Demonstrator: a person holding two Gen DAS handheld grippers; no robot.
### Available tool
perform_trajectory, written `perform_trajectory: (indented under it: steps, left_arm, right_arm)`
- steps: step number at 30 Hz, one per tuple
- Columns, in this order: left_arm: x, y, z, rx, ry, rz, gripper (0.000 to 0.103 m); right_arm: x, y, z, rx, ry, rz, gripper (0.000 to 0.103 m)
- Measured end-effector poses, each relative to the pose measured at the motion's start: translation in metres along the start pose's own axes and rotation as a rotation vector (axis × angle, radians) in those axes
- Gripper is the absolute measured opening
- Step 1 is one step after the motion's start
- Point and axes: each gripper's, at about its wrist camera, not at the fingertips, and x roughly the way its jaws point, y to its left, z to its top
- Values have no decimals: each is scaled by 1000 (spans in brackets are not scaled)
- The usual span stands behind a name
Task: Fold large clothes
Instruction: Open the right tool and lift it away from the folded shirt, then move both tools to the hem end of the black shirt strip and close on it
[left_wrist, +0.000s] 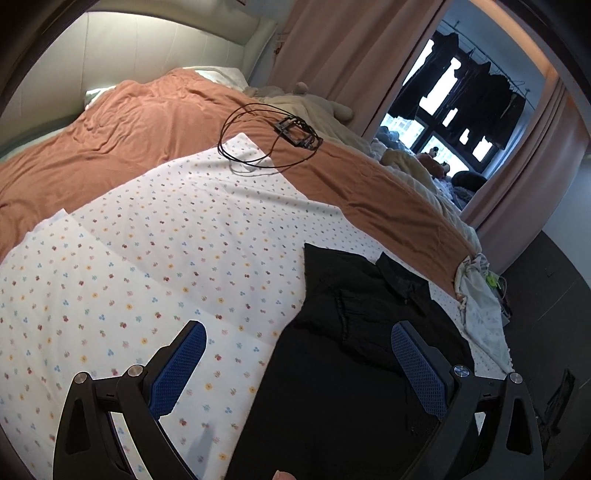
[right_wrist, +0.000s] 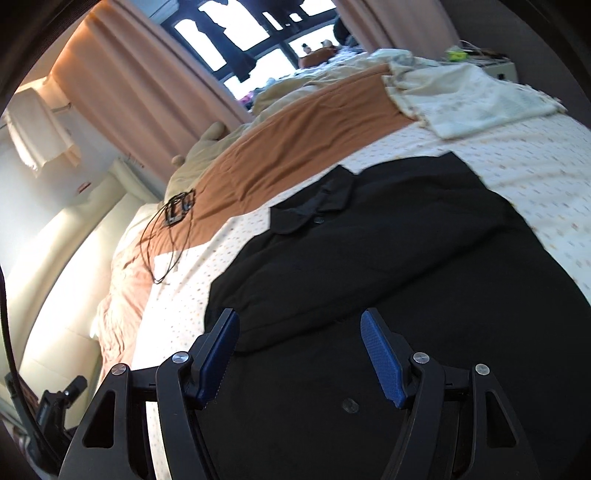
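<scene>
Garment: a black collared shirt (right_wrist: 369, 240) lies spread on the floral sheet (left_wrist: 147, 258) at the near side of the bed, collar (right_wrist: 314, 210) pointing toward the orange cover (left_wrist: 147, 122). It looks mostly flat, with some rumpling visible near the placket.

Left gripper (left_wrist: 297, 363): jaws spread wide, holding nothing — it hangs above the shirt's left edge, one blue pad (left_wrist: 177, 369) over sheet, the other over black cloth.

Right gripper (right_wrist: 299, 354): also wide open and empty, poised over the shirt's lower body.

Step in hand: judged as the approach before a first fold; no edge is gripped yet.

Doing it well: each claw should probably come down on a hem or side seam rather than mid-panel, pinching only the shirt's fabric and not the sheet beneath. Lifting both ends evenly would keep the fold line straight; a lopsided pull risks dragging the collar askew.

Left view only: the window with dark clothes on a rail (left_wrist: 465, 85), and the shirt's boundary against the sheet.

Right view only: the whole collar and button line, a pale folded cloth (right_wrist: 480, 99) beyond the shirt, and the padded headboard (right_wrist: 74, 258).

Both views: a coiled black cable with a small frame (left_wrist: 295, 131) on the orange cover — well apart from the shirt.
</scene>
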Motion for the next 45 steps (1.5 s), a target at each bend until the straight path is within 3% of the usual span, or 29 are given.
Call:
perform_trajectory:
  steps: [4,8,10,18,25,30,36,38,45]
  left_arm:
    - [-9,-17,-27,55,15,-6,100]
    - [-10,-28,-58,124,54,21,100]
    - [-17,-28,-69,131,51,17,100]
    - [-55,-3,-114,38,44,-29,100]
    - [-113,15,-138,-36,-28,-70,100]
    - [-151,33,-153,-87,-28,-67,100]
    - [-184,53,-172,-89,-23,-58,100]
    - [-188,60,-177,-94,-11,-71,100]
    - [-193,79,-196,-105,38,-93,84]
  right_arm:
    - [-19,-19,-7,17,0,-10,73]
    - [-36,-38,-16,52,-4,-23,97]
    - [-44,-49,-21,79,1,-21,102]
    - [-83,-77,-67,74,39,38,102]
    - [-144,-101,-102,120,-19,149,102]
    - [-195,-123,-115,142,-105,95,102]
    - [-233,-167,-131,162,-97,2,102]
    - [-240,-183,-134,186,-84,18,102]
    - [-258,-215,-147,183,-61,3,84]
